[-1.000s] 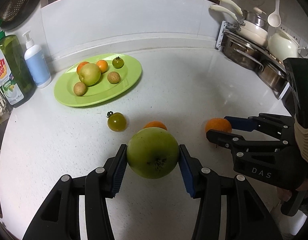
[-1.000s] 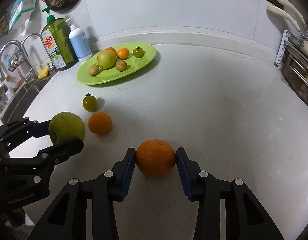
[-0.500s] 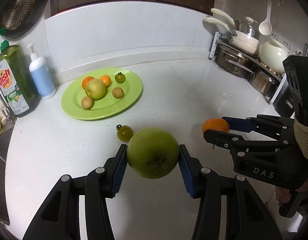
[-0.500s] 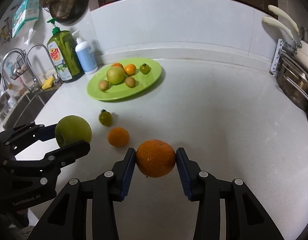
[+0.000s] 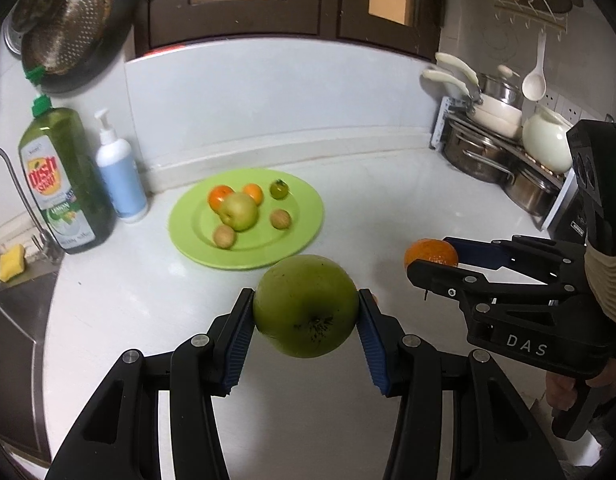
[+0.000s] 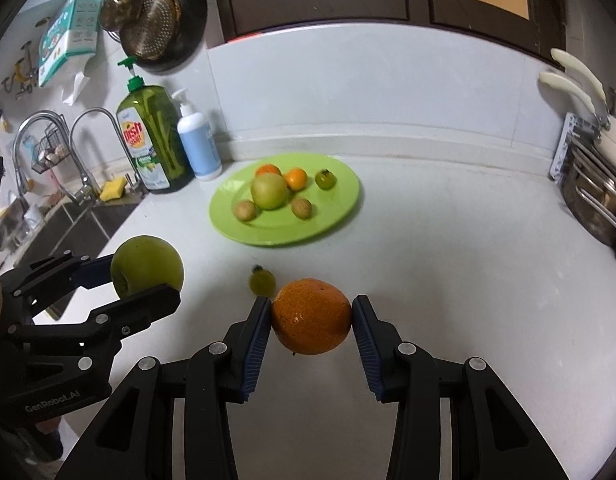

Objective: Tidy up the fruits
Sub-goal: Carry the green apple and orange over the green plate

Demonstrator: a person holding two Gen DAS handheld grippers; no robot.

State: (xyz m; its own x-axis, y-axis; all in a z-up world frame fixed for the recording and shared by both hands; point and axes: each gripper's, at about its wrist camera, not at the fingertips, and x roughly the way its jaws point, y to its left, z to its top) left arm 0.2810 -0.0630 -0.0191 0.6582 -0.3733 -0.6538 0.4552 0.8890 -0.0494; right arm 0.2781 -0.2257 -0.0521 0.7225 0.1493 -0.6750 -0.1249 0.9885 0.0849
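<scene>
My left gripper (image 5: 306, 312) is shut on a large green apple (image 5: 306, 306), held above the white counter. The same apple (image 6: 146, 266) shows at the left of the right wrist view. My right gripper (image 6: 312, 320) is shut on an orange (image 6: 311, 316), also lifted; that orange (image 5: 430, 254) appears at the right of the left wrist view. Ahead lies a green plate (image 5: 304, 216) with several fruits: a yellow-green apple (image 5: 239, 211), two small oranges, a green tomato and two brown round fruits. A small green tomato (image 6: 262, 280) rests on the counter just beyond the held orange.
A green dish soap bottle (image 5: 64, 184) and a white pump bottle (image 5: 120, 180) stand at the back left by the sink (image 6: 68, 228). Pots and pans on a rack (image 5: 492, 152) fill the back right. A person's hand (image 5: 564, 392) holds the right gripper's handle.
Both grippers have risen with their fruits and tilted up, so the cupboards now show. The plate sits lower in both views; the small orange on the counter has slipped behind the held fruit.
</scene>
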